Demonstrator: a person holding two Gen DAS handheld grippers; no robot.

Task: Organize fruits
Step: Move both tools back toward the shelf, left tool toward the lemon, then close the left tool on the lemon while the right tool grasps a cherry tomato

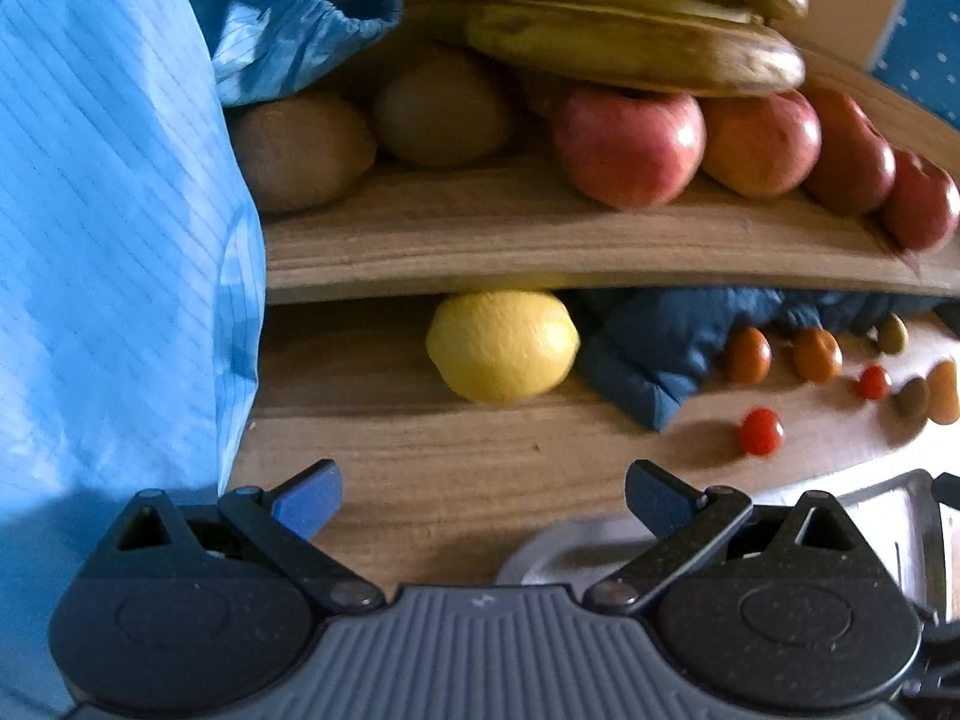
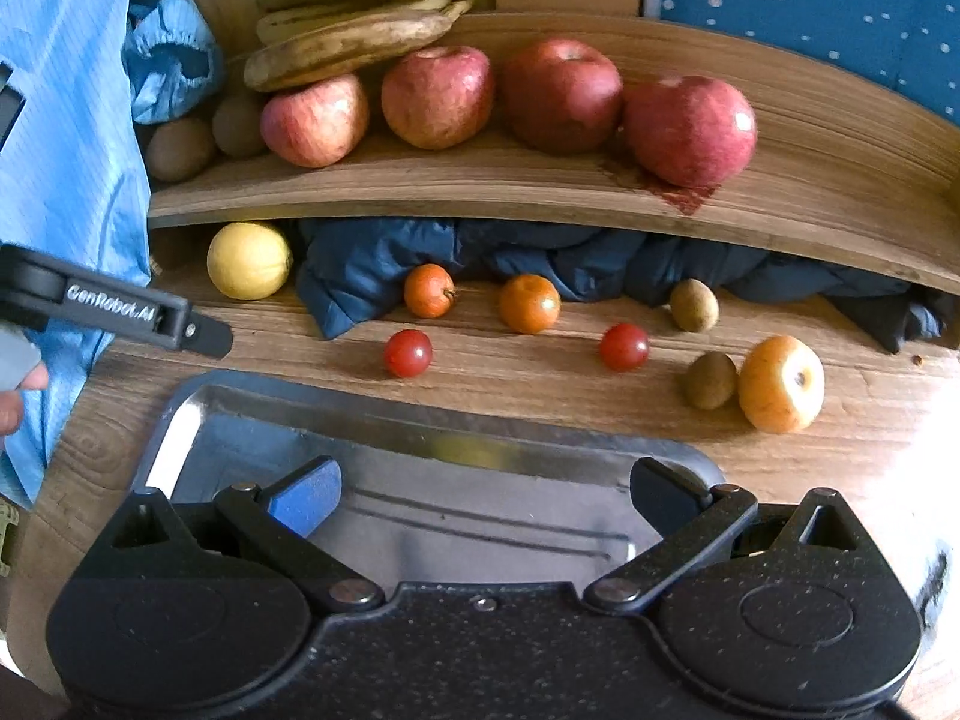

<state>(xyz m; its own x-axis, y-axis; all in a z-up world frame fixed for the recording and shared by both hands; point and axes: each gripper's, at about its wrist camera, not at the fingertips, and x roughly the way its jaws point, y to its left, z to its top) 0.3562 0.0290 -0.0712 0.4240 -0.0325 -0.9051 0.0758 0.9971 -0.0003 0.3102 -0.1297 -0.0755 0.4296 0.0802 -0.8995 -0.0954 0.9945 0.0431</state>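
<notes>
A yellow lemon (image 1: 503, 345) (image 2: 249, 260) lies on the wooden table under the shelf edge. My left gripper (image 1: 483, 495) is open, a short way in front of the lemon, holding nothing; one of its fingers (image 2: 207, 333) shows at the left of the right wrist view. My right gripper (image 2: 485, 495) is open and hangs over a metal tray (image 2: 420, 450). Small oranges (image 2: 529, 303), cherry tomatoes (image 2: 408, 353), small kiwis (image 2: 710, 380) and a yellow-orange fruit (image 2: 781, 384) lie scattered on the table beyond the tray.
A wooden shelf (image 2: 480, 180) above carries red apples (image 2: 561, 96), bananas (image 2: 354, 30) and kiwis (image 1: 300, 150). A dark blue padded cloth (image 2: 540, 258) lies bunched under the shelf. A person's light blue sleeve (image 1: 108, 240) fills the left side.
</notes>
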